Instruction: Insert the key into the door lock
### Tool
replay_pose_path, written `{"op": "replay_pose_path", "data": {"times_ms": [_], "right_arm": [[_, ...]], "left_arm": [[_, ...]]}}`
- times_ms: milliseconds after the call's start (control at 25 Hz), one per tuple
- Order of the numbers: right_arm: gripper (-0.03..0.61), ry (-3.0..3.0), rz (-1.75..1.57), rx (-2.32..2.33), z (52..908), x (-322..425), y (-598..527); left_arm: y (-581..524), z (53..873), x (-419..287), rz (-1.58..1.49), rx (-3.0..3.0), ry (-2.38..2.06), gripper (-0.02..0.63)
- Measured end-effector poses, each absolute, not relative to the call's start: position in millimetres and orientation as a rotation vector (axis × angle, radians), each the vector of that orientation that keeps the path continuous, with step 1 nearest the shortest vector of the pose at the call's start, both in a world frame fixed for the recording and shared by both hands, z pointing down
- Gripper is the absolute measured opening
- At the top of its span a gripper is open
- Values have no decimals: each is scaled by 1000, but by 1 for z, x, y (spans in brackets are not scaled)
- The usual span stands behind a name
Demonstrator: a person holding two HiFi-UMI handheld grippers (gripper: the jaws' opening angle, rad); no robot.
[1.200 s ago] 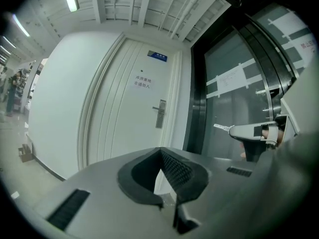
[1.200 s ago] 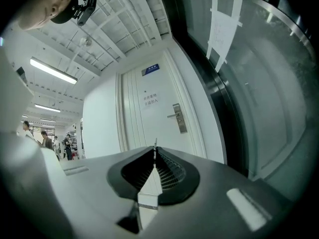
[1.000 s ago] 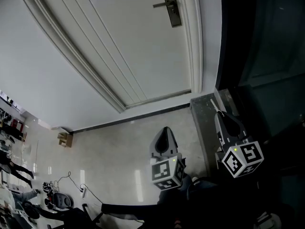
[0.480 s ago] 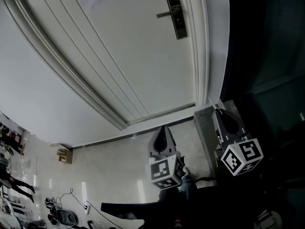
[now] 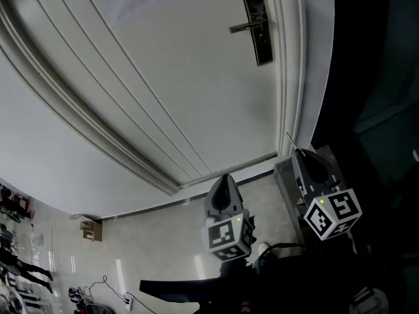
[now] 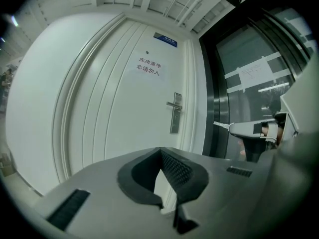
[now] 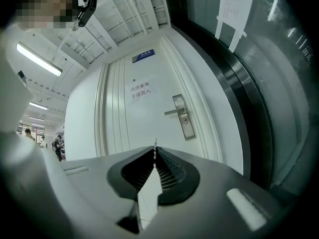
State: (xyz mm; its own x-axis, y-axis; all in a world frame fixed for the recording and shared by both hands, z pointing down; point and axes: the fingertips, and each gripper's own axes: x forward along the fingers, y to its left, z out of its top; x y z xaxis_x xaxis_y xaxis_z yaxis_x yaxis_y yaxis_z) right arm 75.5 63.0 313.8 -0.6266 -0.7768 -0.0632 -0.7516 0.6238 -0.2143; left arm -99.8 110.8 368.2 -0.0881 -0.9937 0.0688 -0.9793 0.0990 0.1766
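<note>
Both sit well short of the lock (image 7: 184, 117): the right gripper (image 7: 155, 157) pinches the key (image 7: 155, 145) tip-forward to aim, while the left gripper (image 6: 160, 152) is pressed together, empty and spare.

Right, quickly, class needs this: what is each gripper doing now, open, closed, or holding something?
Left gripper: closed, holding nothing.
Right gripper: closed on the key.
</note>
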Motion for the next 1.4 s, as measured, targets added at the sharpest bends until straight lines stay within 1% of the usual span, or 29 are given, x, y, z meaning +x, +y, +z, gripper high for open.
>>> {"op": "replay_pose_path", "data": {"times_ms": [160, 600, 1000, 1400], "right_arm": [[14, 2696, -258, -1306, 317, 57, 47], [14, 2699, -268, -1352, 330, 42, -2], [14, 2721, -267, -1327, 327, 24, -96], [14, 2714, -274, -1314, 312, 33, -191]], "left_arm": [[91, 375, -118, -129, 1993, -2152, 2], [38, 392, -131, -125, 2003, -2101, 2], [-54, 389, -144, -103, 1992, -2104, 2], [-153, 372, -134, -80, 2019, -2114, 2]]}}
